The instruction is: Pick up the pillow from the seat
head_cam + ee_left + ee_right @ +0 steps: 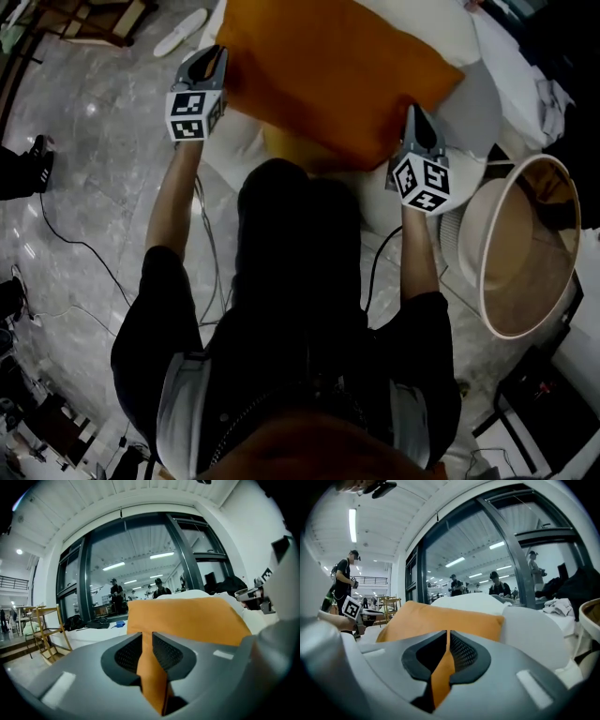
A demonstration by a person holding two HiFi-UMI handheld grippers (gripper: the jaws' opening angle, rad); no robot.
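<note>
Orange fabric pillow (328,70): soft, light, limp at edges. Position: over white seat (473,103), contact unclear. Near corners pinched by left hand-held gripper (146,637) and right hand-held gripper (446,639), jaws narrow on cloth. Judged: thin fold may slip; take hold deeper, into stuffing.

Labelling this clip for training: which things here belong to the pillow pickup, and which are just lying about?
Job: orange pillow, left gripper, right gripper, white seat.
Lying about: round beige container, white slipper, floor cable, wooden rack.
</note>
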